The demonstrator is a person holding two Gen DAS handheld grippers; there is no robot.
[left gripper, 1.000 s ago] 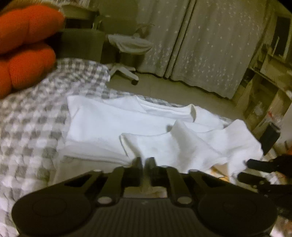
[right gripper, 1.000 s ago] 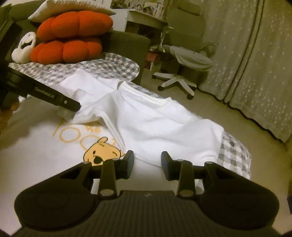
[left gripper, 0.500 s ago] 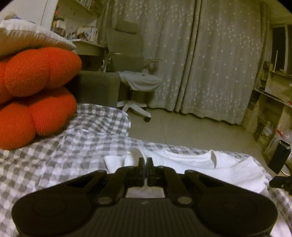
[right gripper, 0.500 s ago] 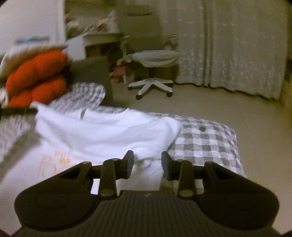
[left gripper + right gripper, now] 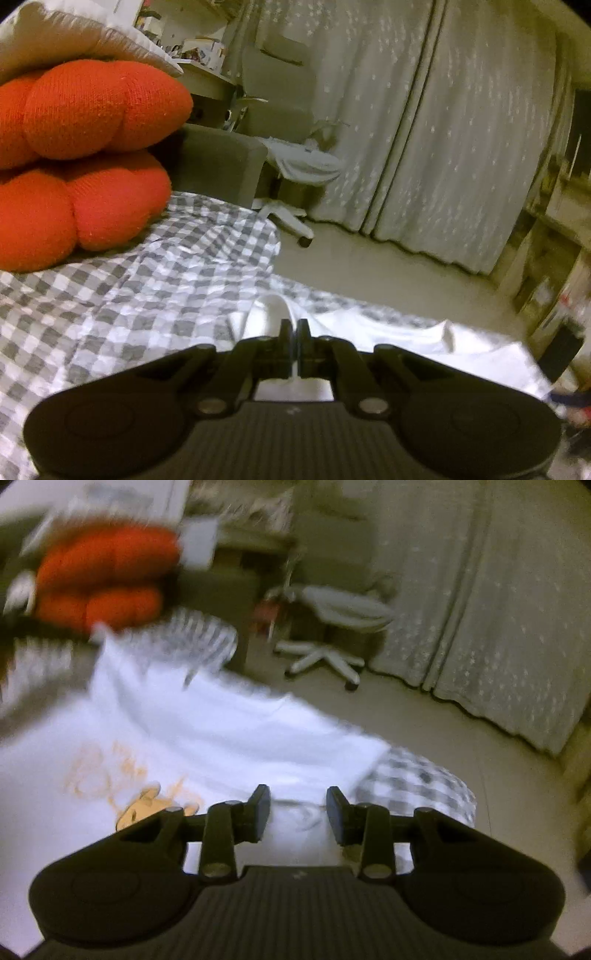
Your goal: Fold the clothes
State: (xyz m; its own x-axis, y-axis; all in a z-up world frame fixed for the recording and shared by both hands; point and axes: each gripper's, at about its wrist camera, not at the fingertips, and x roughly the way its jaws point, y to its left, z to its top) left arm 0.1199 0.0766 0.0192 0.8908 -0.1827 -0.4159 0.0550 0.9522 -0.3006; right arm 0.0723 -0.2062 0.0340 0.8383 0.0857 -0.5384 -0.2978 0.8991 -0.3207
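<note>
My left tongs (image 5: 294, 334) tilt slightly down over the checked bed (image 5: 122, 295), jaws together, pinching a fold of the white shirt (image 5: 424, 341) lifted above the cover. My right tongs (image 5: 298, 799) angle down above the shirt's printed front (image 5: 207, 738), jaws apart, gripping nothing. The shirt lies spread on the bed near an orange cushion (image 5: 81, 155).
</note>
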